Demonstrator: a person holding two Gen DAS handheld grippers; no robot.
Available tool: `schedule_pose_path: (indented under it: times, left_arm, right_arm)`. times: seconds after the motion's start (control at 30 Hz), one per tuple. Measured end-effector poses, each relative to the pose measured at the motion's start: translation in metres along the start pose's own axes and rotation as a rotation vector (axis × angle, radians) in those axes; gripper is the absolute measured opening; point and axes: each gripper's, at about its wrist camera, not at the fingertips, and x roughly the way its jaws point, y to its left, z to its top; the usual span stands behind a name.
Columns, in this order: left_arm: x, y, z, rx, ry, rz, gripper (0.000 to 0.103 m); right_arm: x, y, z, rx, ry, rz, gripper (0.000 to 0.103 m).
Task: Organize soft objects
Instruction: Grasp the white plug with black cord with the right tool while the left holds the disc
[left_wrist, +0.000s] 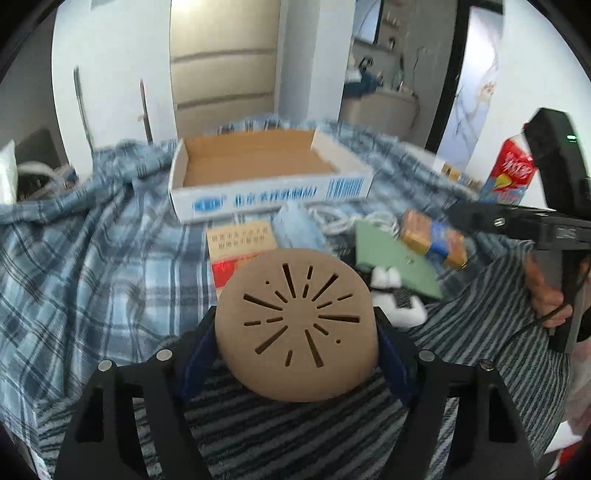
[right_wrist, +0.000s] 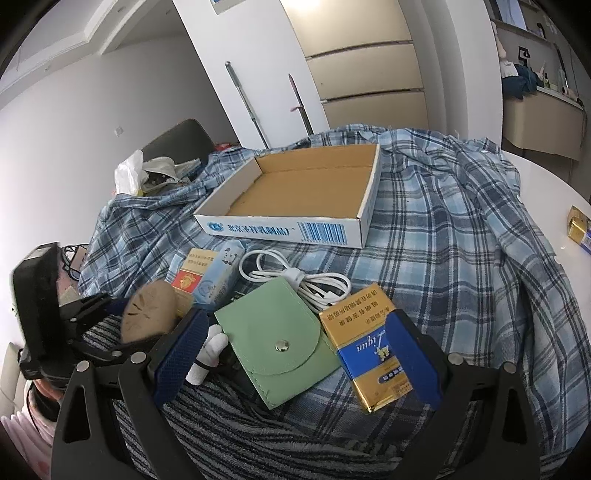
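Left wrist view: your left gripper (left_wrist: 295, 332) brackets the tan round pad (left_wrist: 297, 325) at frame centre, fingers at its rims, contact unclear. Squeeze gently, centred, then carry to the cardboard tray (left_wrist: 258, 192) above.

Right wrist view: right gripper (right_wrist: 295, 354) angled down, fingers spread, over the green pouch (right_wrist: 273, 343), holding nothing.

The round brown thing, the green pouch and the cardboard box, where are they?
Round brown thing (left_wrist: 297, 325), left wrist view, its slotted face.
Green pouch (right_wrist: 275, 341), right wrist view, its flap above the snap.
Cardboard box (right_wrist: 306, 195), right wrist view, its brown floor.
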Motion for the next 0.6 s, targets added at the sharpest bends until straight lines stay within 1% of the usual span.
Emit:
schedule_pose_path:
  times: [0.13,0.2,0.3,0.37,0.5,0.57,0.6]
  left_arm:
    - [-0.027,-0.003,-0.003,0.019,-0.146,0.002,0.079]
    - [-0.038,-0.003,-0.004,0.012,-0.202,0.012,0.080]
    - [-0.052,-0.001,-0.006,-0.010,-0.280,0.085,0.081]
    - [-0.057,0.001,-0.006,-0.019,-0.305,0.079,0.081]
    - [-0.061,0.007,-0.009,-0.040,-0.318,0.067,0.081]
    - [-0.062,0.009,-0.009,-0.048,-0.315,0.073,0.081]
    - [-0.060,0.009,-0.009,-0.047,-0.311,0.072,0.081]
  right_arm:
    - [-0.009,0.007,0.001,-0.013,-0.015,-0.033,0.096]
    - [-0.016,0.015,0.001,-0.026,-0.031,-0.046,0.096]
    - [-0.022,0.031,-0.002,-0.060,-0.041,-0.053,0.096]
    - [-0.023,0.045,-0.004,-0.099,-0.034,-0.036,0.096]
    - [-0.015,0.074,-0.010,-0.181,-0.010,-0.019,0.089]
    - [-0.002,0.083,-0.017,-0.192,0.033,0.040,0.085]
    - [0.006,0.086,-0.019,-0.192,0.066,0.064,0.081]
